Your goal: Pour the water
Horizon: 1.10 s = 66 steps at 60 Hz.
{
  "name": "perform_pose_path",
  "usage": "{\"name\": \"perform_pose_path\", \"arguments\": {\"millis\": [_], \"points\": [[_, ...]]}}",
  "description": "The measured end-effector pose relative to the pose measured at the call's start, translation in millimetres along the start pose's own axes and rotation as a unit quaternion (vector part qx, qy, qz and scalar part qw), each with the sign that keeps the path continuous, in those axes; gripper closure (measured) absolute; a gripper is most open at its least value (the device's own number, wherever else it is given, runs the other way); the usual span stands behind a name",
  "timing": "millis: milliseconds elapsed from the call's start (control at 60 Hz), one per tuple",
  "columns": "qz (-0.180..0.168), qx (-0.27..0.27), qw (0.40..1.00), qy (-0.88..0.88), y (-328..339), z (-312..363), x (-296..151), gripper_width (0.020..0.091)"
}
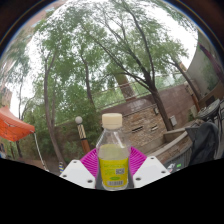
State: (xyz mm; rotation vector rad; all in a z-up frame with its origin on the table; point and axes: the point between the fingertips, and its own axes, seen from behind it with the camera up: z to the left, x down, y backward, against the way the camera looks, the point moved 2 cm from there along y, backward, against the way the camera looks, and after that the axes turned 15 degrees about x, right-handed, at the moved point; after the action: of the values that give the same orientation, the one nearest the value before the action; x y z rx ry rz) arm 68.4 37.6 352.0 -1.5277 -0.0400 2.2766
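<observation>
A clear plastic bottle [113, 152] with a pale cap and a yellow label stands upright between my fingers. The magenta pads [91, 163] press against both of its sides, so my gripper [113, 168] is shut on the bottle. The bottle is held up in the air, with trees and sky behind it. Its base is hidden below the fingers.
Tall trees [110, 50] fill the background. A brick building [150, 110] stands beyond the bottle to the right. An orange canopy [12, 125] is off to the left, and a dark bulky object [208, 130] sits at the right.
</observation>
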Motion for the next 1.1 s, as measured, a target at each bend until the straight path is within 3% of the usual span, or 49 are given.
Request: {"name": "perform_pose_path", "arguments": {"millis": [50, 117, 183, 283, 517, 567, 633, 700, 750, 833, 950, 1100], "points": [[-0.017, 0.04, 0.994, 0.102, -1, -45, 5, 0.0728], [-0.002, 0.091, 0.977, 0.195, -8, -116, 42, 0.073], [0.042, 0.133, 0.964, 0.228, -17, -186, 97, 0.073], [0.12, 0.142, 0.956, 0.226, -21, -266, 181, 0.0726], [0.157, 0.166, 0.939, 0.257, -22, -319, 235, 0.0712], [0.14, 0.165, 0.943, 0.253, -26, -318, 235, 0.0708], [0.152, 0.174, 0.945, 0.231, -23, -327, 233, 0.0704], [0.152, 0.171, 0.946, 0.227, -19, -335, 227, 0.0634], [0.169, 0.174, 0.944, 0.225, -20, -320, 234, 0.054], [0.223, 0.163, 0.941, 0.196, -3, -314, 250, 0.0243], [0.228, 0.163, 0.942, 0.182, 29, -307, 237, 0.026], [0.207, 0.15, 0.944, 0.21, 99, -277, 209, 0.026]]}}
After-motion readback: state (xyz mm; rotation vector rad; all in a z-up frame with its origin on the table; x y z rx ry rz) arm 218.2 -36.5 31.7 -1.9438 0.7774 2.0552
